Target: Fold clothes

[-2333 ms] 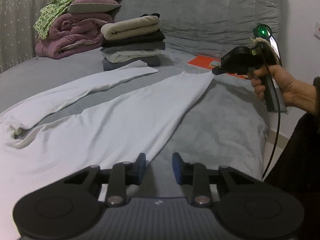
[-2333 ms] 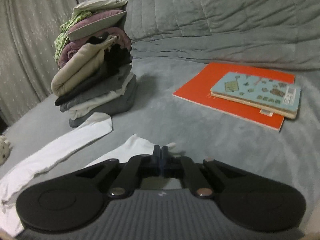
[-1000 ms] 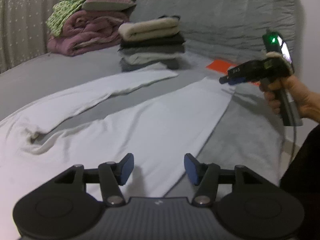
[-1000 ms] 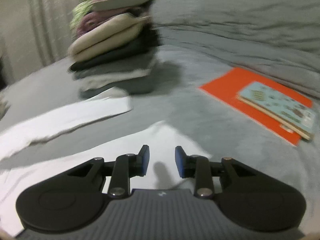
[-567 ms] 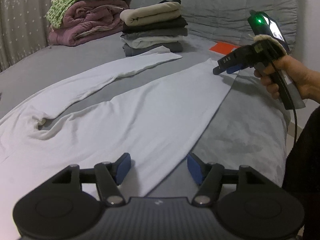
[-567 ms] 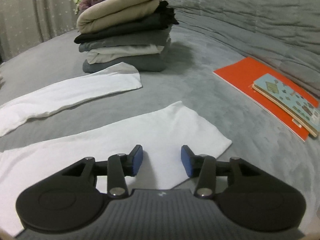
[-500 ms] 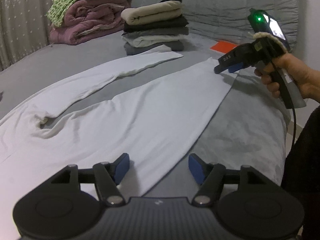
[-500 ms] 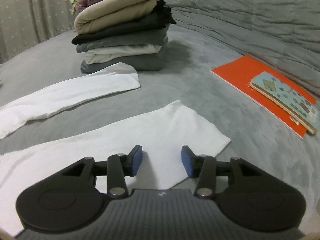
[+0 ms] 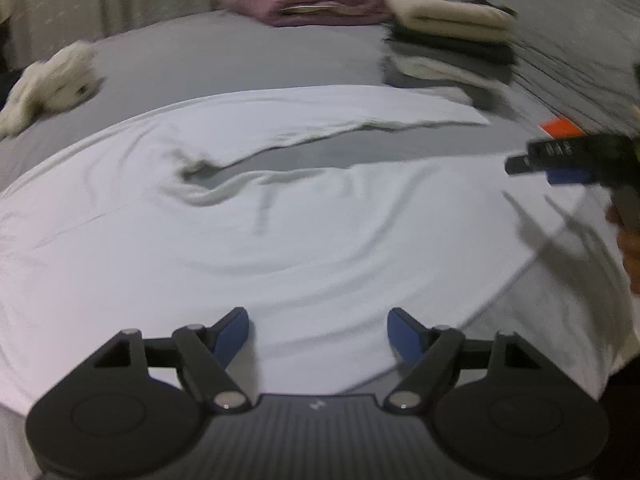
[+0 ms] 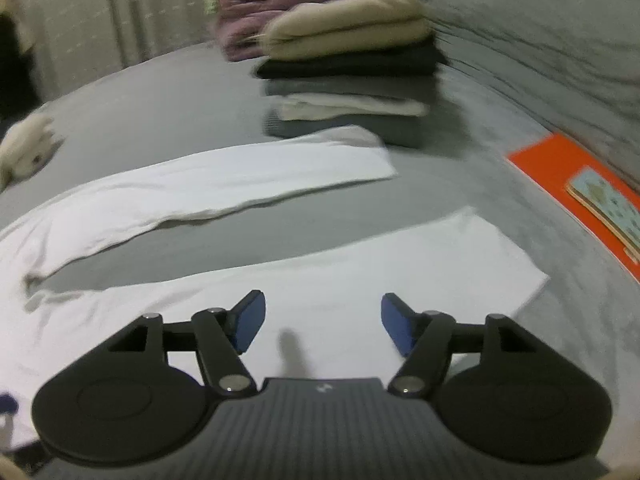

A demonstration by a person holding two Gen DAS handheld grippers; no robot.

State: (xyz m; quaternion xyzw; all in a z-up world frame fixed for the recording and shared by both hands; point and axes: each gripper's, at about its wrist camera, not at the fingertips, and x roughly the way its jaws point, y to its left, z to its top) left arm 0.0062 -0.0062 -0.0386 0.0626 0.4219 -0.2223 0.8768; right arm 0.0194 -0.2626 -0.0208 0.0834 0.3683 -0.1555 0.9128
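- The white leggings (image 9: 304,240) lay spread flat on the grey bed (image 10: 168,104), both legs stretched toward the stack of folded clothes (image 10: 352,80), with a strip of bed showing between them.
- Your left gripper (image 9: 318,330) hovered over the wide upper part of the garment; its jaws had just been opening and stood apart, with only cloth beneath them and nothing pinched.
- Your right gripper (image 10: 322,322) hung above the nearer leg, a little short of its cuff, and had likewise just been opening, empty.
- The step in hand looked like laying one leg over the other. You would have done well to pinch a single layer at the nearer edge with each gripper, one near the cuff and one near the waist.
- Lifting both ends together would have kept the fabric taut and the fold line straight.
- The puckered crotch (image 9: 196,172) probably needed smoothing first.
- The orange book (image 10: 560,168) lay near that cuff; you needed to keep clear of it.
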